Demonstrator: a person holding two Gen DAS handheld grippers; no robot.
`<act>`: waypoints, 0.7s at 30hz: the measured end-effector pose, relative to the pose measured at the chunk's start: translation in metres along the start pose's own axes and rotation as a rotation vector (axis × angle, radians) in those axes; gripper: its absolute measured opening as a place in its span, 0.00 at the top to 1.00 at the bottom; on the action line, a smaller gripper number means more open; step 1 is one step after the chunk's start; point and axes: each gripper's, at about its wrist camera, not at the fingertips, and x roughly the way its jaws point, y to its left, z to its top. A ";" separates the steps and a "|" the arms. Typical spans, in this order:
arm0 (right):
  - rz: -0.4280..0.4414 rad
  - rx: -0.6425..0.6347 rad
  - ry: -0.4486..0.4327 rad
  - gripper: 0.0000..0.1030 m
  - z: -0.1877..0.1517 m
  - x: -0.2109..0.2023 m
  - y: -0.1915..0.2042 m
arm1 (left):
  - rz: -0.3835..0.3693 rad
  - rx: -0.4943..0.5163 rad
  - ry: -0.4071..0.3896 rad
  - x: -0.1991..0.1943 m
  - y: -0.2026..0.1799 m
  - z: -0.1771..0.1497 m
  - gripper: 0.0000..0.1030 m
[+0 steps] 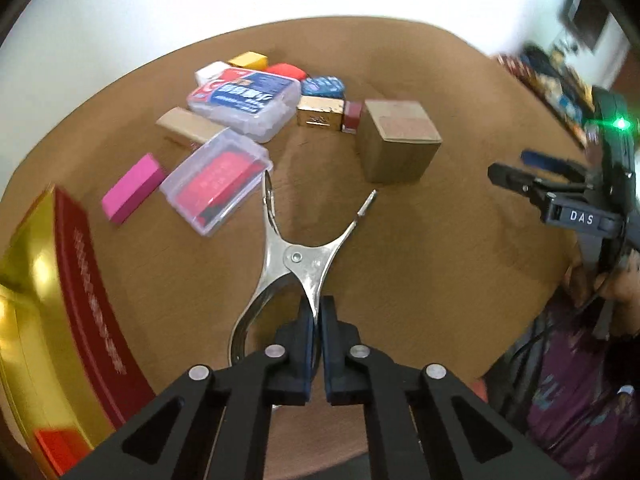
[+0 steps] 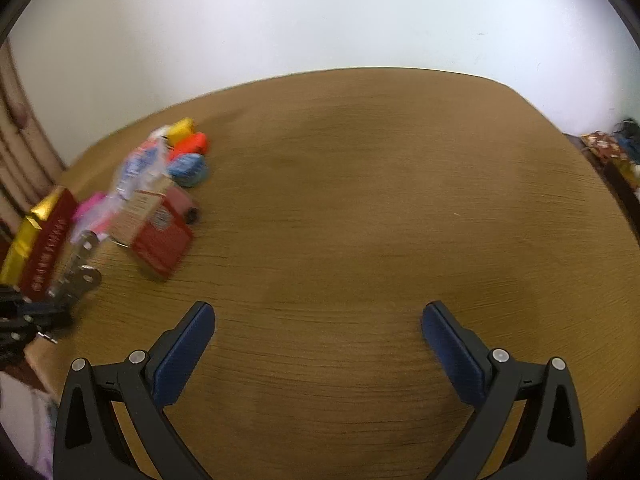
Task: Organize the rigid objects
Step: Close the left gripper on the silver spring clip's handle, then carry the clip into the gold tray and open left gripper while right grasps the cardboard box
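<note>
Grip risk: left gripper has its jaws pinched tight on one thin handle of the metal tongs, low centre of the left wrist view. Flat polished steel between narrow pads; it looks likely to swivel or slide out if lifted fast.
Snag risk: the other handle loop curves out toward lower left, ungripped. The pivot is loose-looking, so that arm may swing and change how the tool hangs.
Collision risk: the left tip lies just beside the clear plastic case; the right tip points toward the cardboard box. A careless sweep could shove either one.
Clutter: pink block, a larger clear box with blue label and small coloured packets crowd the upper left; red and gold box fills the left edge.
Tongs, look: shiny silver, scissor-shaped, tips spread wide, lying on the brown counter at mid-frame.
Right gripper: jaws wide, nothing between them, over bare counter in the lower part of its own view; well apart from the pile at that view's left.
Blur: right wrist view smears the pile; individual items there are hard to tell.
</note>
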 end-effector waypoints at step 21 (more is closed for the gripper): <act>0.282 -0.726 0.042 0.01 0.069 -0.001 0.115 | -0.055 -0.185 -0.178 -0.088 0.009 -0.036 0.97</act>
